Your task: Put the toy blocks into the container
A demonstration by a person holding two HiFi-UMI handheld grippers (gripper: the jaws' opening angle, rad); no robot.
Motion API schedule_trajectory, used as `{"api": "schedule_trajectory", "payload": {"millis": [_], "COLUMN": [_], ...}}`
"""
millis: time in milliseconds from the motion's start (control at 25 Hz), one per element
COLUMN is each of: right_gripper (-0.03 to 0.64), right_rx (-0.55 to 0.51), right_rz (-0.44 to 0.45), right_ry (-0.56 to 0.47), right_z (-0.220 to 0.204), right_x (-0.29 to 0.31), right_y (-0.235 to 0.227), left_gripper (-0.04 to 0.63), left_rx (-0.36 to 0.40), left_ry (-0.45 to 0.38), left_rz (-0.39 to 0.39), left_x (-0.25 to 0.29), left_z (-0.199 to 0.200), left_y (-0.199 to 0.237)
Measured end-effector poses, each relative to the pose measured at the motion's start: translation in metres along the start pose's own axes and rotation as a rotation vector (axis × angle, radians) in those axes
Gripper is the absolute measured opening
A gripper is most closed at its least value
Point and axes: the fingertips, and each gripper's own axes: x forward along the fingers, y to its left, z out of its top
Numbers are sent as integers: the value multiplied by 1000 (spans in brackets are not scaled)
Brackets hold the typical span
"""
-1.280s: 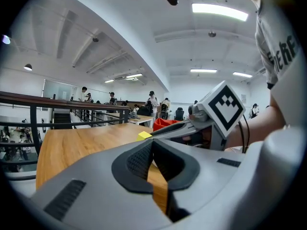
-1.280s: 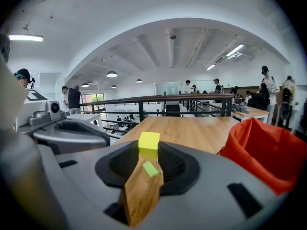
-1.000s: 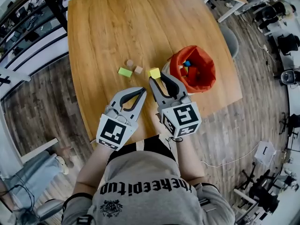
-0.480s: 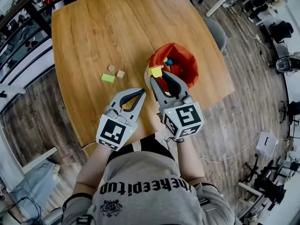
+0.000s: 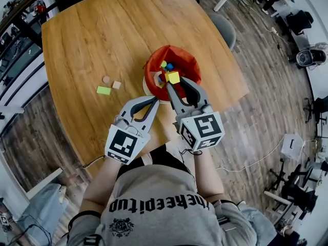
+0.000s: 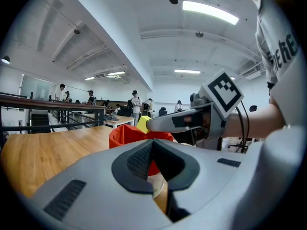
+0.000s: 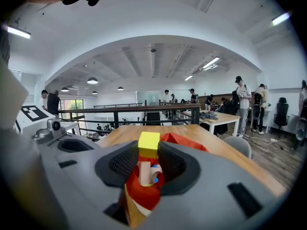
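My right gripper (image 5: 173,79) is shut on a yellow block (image 5: 173,77) and holds it over the near side of the orange container (image 5: 180,60). In the right gripper view the yellow block (image 7: 148,144) sits between the pads at the tips of my right gripper (image 7: 148,148), above the orange container (image 7: 184,141), where a wooden block (image 7: 144,172) and a blue one lie. My left gripper (image 5: 155,101) is shut and empty, just before the container's near left side. A green block (image 5: 103,90), a pink round piece (image 5: 106,79) and a tan cube (image 5: 117,85) lie on the table to the left.
The wooden table (image 5: 102,29) ends close to the right of the container and just in front of both grippers. A grey chair (image 5: 221,28) stands beyond the right edge. The left gripper view shows the orange container (image 6: 125,134) and the right gripper's finger (image 6: 177,122) with the yellow block (image 6: 142,123).
The right gripper has carried the yellow block from the table beside the container up over its rim to above the opening. The left gripper has moved along to the right, still shut.
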Motion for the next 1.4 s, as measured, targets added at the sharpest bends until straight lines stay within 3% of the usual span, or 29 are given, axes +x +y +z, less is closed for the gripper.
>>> {"api": "schedule_trajectory", "payload": {"millis": [760,840,1000,1400], "right_gripper": [153,132,20,9], "right_rx": [24,30,15,-11], "right_rz": [-18,-15,-6,74], "right_ry": [-14,-19,-34,-79], "right_z": [-10,-9,-7,3], "right_x": [-10,-12,-17,-28], "right_y": [-19,-18,-13,7], "left_gripper": [15,15,14,15], "left_rx": [12,14,22,40], "left_ry": [13,10,7,-9], "left_rz": [-13,-11,-6,39], "left_x": [16,15,11,-1], "left_z": [0,1,2,9], "left_y": [-16,-16,-16,-18]}}
